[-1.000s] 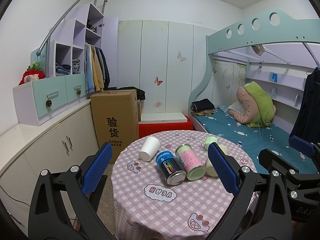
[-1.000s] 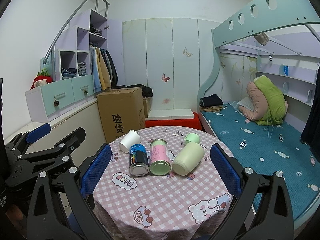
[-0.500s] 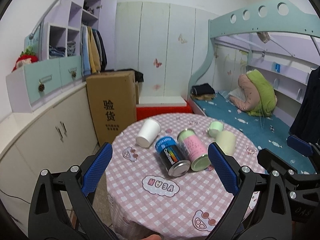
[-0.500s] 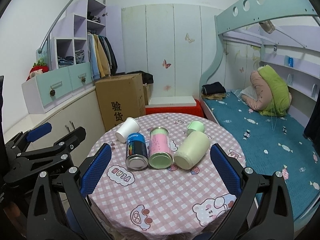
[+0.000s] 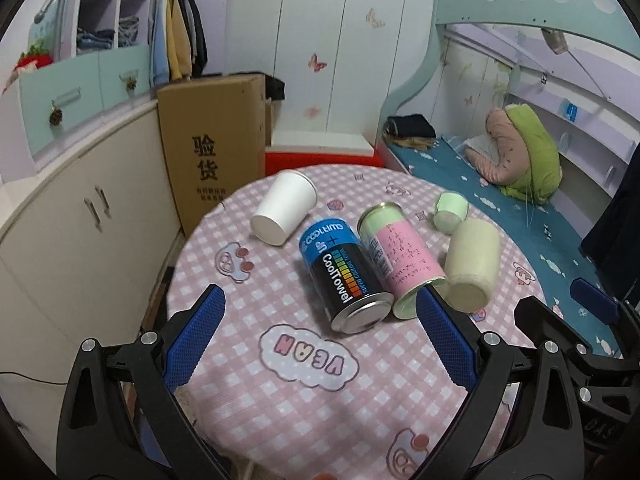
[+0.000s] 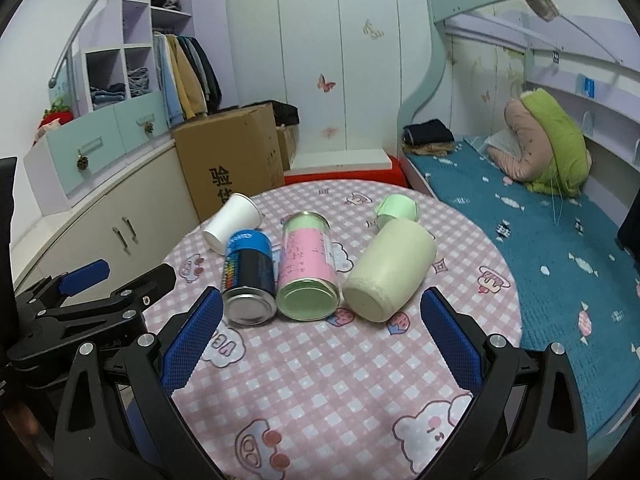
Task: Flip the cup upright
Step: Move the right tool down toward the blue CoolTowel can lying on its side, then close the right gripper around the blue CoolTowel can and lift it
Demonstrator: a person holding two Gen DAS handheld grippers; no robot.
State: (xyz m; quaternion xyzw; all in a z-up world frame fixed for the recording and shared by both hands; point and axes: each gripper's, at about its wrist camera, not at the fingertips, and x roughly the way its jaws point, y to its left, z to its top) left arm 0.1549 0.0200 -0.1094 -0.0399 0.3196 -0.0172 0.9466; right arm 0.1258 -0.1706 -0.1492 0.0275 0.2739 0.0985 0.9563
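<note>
A white paper cup (image 5: 285, 207) lies on its side at the far left of the round table (image 5: 304, 408); it also shows in the right wrist view (image 6: 233, 222). A cream cup (image 5: 472, 265) lies on its side at the right, base toward me, also in the right wrist view (image 6: 390, 274). A small green cup (image 5: 451, 212) lies behind it, also in the right wrist view (image 6: 398, 208). My left gripper (image 5: 318, 340) is open and empty above the near table. My right gripper (image 6: 320, 340) is open and empty, just short of the cans.
A blue-black can (image 5: 342, 276) and a pink-green can (image 5: 400, 258) lie side by side mid-table. A cardboard box (image 5: 212, 148) and cabinets (image 5: 76, 220) stand to the left, a bunk bed (image 5: 500, 192) to the right. The left gripper's body (image 6: 80, 312) shows at the right wrist view's left.
Both grippers have moved forward and down toward the table, so the cups and cans appear larger and closer. Nothing on the table has moved. Both grippers stay open.
</note>
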